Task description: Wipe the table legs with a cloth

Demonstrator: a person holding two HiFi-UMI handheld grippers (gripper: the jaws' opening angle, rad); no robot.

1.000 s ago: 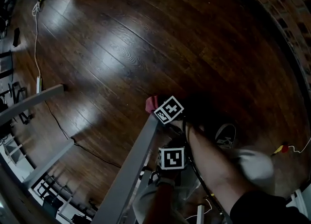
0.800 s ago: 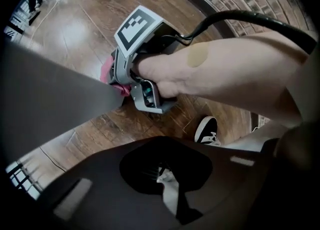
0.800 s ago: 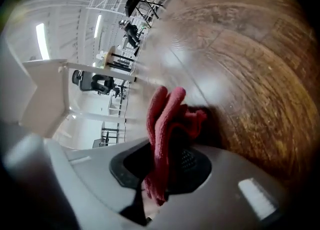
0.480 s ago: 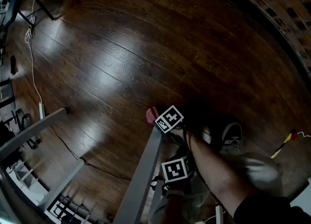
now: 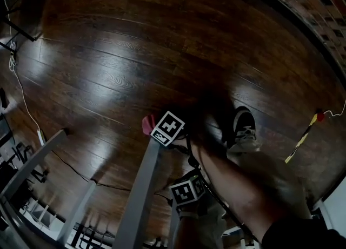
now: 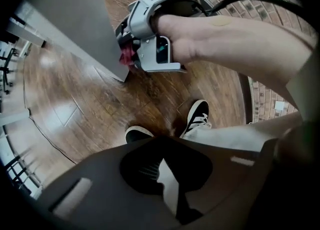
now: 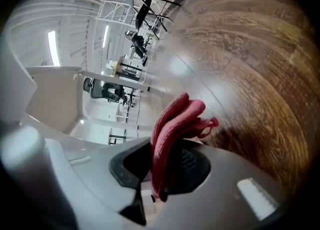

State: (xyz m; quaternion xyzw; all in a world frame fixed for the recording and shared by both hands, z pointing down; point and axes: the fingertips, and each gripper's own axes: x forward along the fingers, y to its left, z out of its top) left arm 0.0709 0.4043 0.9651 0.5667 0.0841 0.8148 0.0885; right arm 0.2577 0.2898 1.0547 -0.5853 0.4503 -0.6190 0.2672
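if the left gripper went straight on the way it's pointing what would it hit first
Probably the wooden floor, close by the person's shoes. Nothing nearer lies ahead of the left gripper, though depth is unclear.

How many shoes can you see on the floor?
2. In the left gripper view, a black-and-white shoe stands mid-picture on the wood floor; a second shoe is left of it, only its toe showing. The head view shows just one.

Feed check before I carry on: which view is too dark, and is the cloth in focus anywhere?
Head view: dim overall, with glare patches on the wooden floor at left. Right gripper view: red cloth fairly sharp, surroundings washed out and fisheye-bent. Left gripper view: black corners, jaws near the lens soft.
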